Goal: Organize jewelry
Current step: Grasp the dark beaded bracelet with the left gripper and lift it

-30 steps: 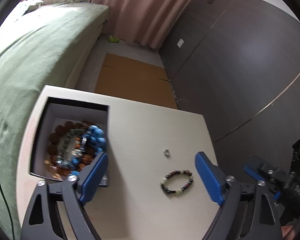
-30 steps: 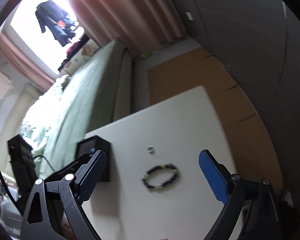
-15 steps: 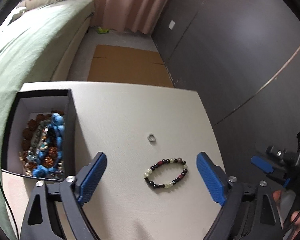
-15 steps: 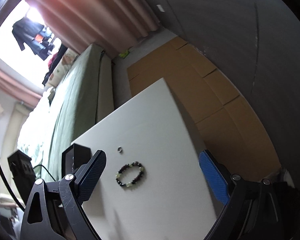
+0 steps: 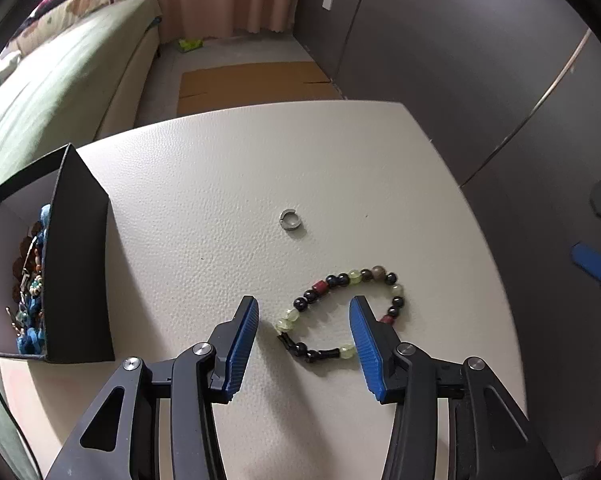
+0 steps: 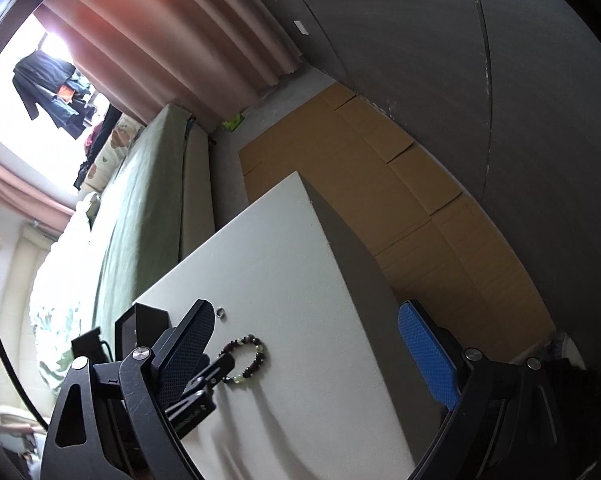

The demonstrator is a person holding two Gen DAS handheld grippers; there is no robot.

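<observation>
- Left gripper (image 5: 303,310) hangs low over the white table (image 5: 220,184), its jaws just closing around the near half of the beaded bracelet (image 5: 342,312), pads not yet touching a bead.
- Right gripper (image 6: 312,340) waits at the table's edge, jaws wide apart and empty.
- At twelve o'clock from the bracelet lies a small silver ring (image 5: 291,221).
- At nine o'clock, the black box (image 5: 76,264) already holds a heap of beads; bracelet and ring remain outside it.
</observation>
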